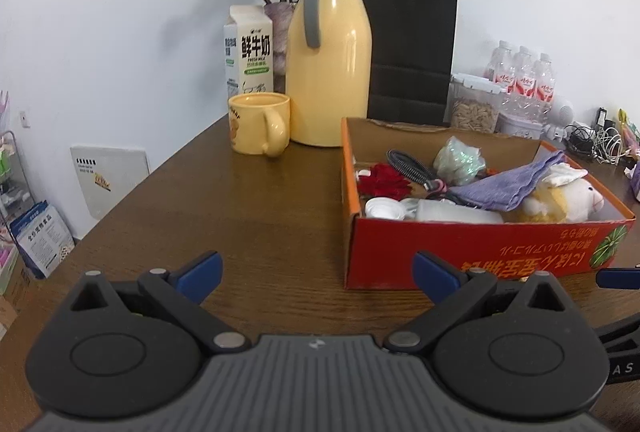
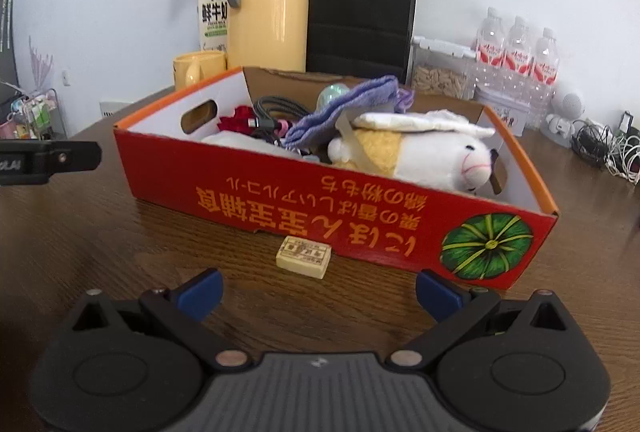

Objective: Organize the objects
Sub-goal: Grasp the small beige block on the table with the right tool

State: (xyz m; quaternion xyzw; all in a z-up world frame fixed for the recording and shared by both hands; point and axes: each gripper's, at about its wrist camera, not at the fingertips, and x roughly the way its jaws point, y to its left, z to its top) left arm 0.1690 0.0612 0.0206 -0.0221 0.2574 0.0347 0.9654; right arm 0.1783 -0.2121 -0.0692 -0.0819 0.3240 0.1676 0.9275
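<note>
While most of the loose things already lie inside the red cardboard box (image 2: 304,208), one small piece is left outside it: a cream-coloured block (image 2: 303,257) on the wooden table (image 2: 100,232), just beside the box's near wall and not quite touching it, as far as the right wrist view shows. Inside the box sit a white plush toy (image 2: 432,156) at the right, a purple cloth (image 2: 340,108) draped across the middle, a coiled dark cable (image 2: 276,108), something red (image 1: 384,184) toward the far left, and white items (image 1: 384,209) at the near left.

Both tools are empty. The left gripper (image 1: 318,274) has its blue-tipped jaws spread wide over bare table, to the left of the box. The right gripper (image 2: 318,290) is spread just as wide, with the block lying a little beyond its tips and roughly centred between them.

I judge the task nearly finished, with the block the only obvious stray. The yellow mug (image 1: 260,124), yellow flask (image 1: 330,72) and milk carton (image 1: 250,52) stand at the far edge; whether they belong to the job I cannot tell.
</note>
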